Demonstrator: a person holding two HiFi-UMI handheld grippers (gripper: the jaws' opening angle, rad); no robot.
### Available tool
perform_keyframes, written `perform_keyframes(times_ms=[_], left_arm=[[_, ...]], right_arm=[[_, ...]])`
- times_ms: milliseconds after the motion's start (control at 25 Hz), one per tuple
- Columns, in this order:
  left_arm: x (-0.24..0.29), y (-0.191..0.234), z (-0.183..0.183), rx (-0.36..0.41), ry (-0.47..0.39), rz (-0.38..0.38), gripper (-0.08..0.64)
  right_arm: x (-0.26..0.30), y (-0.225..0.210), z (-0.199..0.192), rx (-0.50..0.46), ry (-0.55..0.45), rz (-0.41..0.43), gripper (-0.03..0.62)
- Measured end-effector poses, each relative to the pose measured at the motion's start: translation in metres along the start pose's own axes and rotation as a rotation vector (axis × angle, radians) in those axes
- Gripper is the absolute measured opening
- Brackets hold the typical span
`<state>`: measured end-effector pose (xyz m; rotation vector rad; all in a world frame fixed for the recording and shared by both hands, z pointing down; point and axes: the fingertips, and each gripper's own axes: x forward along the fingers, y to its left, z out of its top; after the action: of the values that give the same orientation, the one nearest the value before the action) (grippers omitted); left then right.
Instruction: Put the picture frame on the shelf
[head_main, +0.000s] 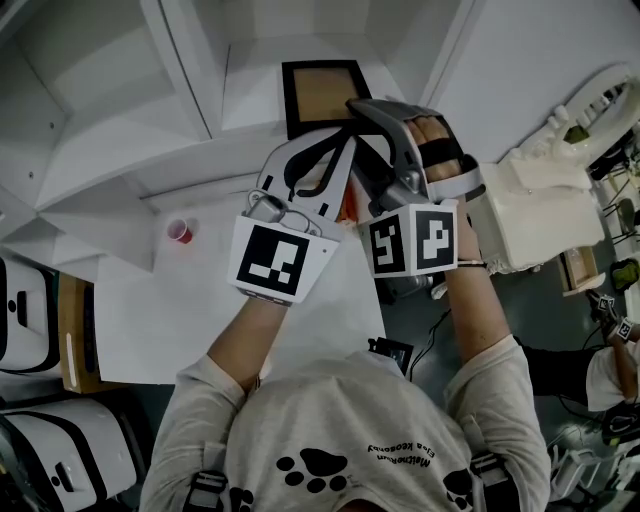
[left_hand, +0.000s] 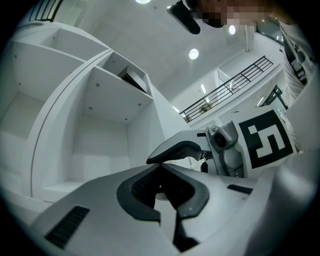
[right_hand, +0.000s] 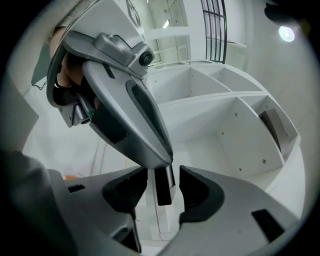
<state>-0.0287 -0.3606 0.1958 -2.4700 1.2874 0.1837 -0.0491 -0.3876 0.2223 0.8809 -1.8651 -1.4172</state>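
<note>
picture frame (head_main: 325, 95) on shelf (head_main: 250, 95), edge-on btwn R gripper (right_hand: 162, 174) parted jaws, untouched

The right gripper (head_main: 368, 108) hides the lower right corner of the picture frame (head_main: 325, 92).

The left gripper (left_hand: 160, 170), jaws together, crosses before the right gripper (right_hand: 163, 170), jaws apart.

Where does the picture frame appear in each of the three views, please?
Head view: picture frame, top centre, face showing.
Left gripper view: picture frame, upper left of centre, seen obliquely.
Right gripper view: picture frame, far right, seen obliquely.
Shared landmark: the white shelf compartment holding it.
</note>
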Motion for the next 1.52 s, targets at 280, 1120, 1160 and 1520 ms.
perform_keyframes(times_ms=[280, 1120, 1160, 1520], left_arm=[[0.009, 0.001, -0.011, 0.017, 0.066, 0.000, 0.019], [0.032, 0.018, -0.020, 0.003, 0.093, 0.031, 0.019], [0.033, 0.018, -0.020, 0.004, 0.095, 0.033, 0.019], [0.032, 0.018, -0.020, 0.004, 0.101, 0.040, 0.020]], right_arm=[[-0.012, -0.003, -0.012, 0.008, 0.026, -0.021, 0.193], [-0.032, -0.012, -0.015, 0.084, 0.044, -0.081, 0.168], [-0.033, -0.013, -0.015, 0.095, 0.041, -0.088, 0.142], [-0.031, -0.019, -0.011, 0.286, 0.027, -0.121, 0.052]])
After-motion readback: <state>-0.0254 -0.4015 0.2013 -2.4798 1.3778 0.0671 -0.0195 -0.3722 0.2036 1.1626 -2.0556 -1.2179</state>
